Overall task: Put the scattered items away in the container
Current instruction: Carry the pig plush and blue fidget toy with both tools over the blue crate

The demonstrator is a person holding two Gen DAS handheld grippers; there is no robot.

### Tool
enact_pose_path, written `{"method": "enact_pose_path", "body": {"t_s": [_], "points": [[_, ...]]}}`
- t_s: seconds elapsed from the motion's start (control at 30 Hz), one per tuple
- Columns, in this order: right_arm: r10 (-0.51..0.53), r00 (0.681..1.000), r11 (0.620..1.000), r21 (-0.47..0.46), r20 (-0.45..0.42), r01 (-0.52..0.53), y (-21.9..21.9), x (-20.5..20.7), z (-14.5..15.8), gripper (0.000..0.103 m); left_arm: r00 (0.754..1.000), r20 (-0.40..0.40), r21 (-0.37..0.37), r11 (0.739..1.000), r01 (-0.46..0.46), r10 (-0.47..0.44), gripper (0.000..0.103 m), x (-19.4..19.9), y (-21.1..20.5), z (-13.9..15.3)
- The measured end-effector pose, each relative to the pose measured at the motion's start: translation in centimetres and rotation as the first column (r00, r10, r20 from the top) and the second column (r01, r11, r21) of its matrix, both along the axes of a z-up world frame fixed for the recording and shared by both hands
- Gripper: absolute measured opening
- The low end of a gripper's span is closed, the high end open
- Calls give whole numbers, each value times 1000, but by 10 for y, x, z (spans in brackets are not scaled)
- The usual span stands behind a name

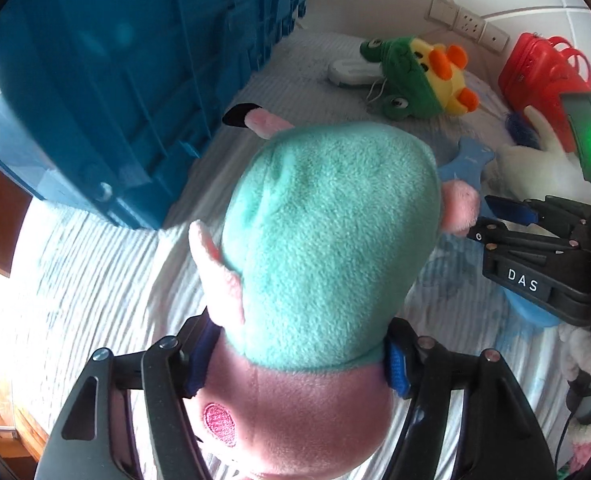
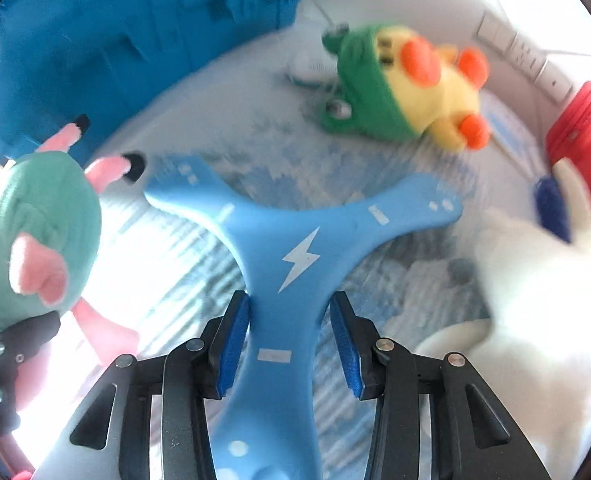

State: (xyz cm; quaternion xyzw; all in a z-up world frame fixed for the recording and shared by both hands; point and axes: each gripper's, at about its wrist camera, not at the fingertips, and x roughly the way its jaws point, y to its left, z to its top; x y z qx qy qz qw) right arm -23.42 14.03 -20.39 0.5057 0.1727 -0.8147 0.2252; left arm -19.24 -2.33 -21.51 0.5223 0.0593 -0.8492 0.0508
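My left gripper (image 1: 295,364) is shut on a pink pig plush in a mint dress (image 1: 319,232), held above the bed; it also shows in the right wrist view (image 2: 35,236). My right gripper (image 2: 291,340) straddles the stem of a blue three-armed boomerang toy (image 2: 291,248); its left pad touches the stem, a small gap shows at the right pad. The boomerang's tip shows in the left wrist view (image 1: 469,156), as does the right gripper (image 1: 495,216). The blue crate (image 1: 135,80) stands at the left, also in the right wrist view (image 2: 115,40).
On the striped bedsheet (image 1: 95,280) lie a yellow duck plush in a green frog hood (image 1: 419,76), a white flat device (image 1: 351,72), a red plastic basket (image 1: 535,76), a blue brush (image 1: 517,130) and a white plush (image 2: 535,280). Wall sockets (image 1: 467,22) sit behind.
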Motion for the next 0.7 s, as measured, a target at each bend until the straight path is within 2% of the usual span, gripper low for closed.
{"method": "enact_pose_path", "body": {"t_s": [0.07, 0.1, 0.17, 0.4, 0.57, 0.7], "points": [[-6, 999, 1000, 4, -39, 6, 5, 18, 10, 41, 1000, -26, -1, 1000, 16, -16, 66, 8, 2, 15], [-12, 998, 1000, 4, -58, 12, -2, 23, 24, 41, 999, -40, -4, 1000, 23, -24, 66, 12, 2, 21], [-21, 997, 1000, -9, -75, 21, 12, 29, 39, 41, 998, -56, -14, 999, 32, -33, 66, 20, 5, 31], [-43, 990, 999, -23, -135, 40, 36, 65, 65, 41, 994, -112, -18, 1000, 13, -15, 66, 65, 22, 67], [-30, 977, 998, -54, -210, 19, 63, 106, 105, 41, 989, -151, -31, 999, -11, 7, 67, 100, 42, 94], [-15, 970, 996, -92, -241, -8, 84, 133, 122, 41, 984, -173, -35, 998, -45, 39, 67, 127, 59, 109]]}}
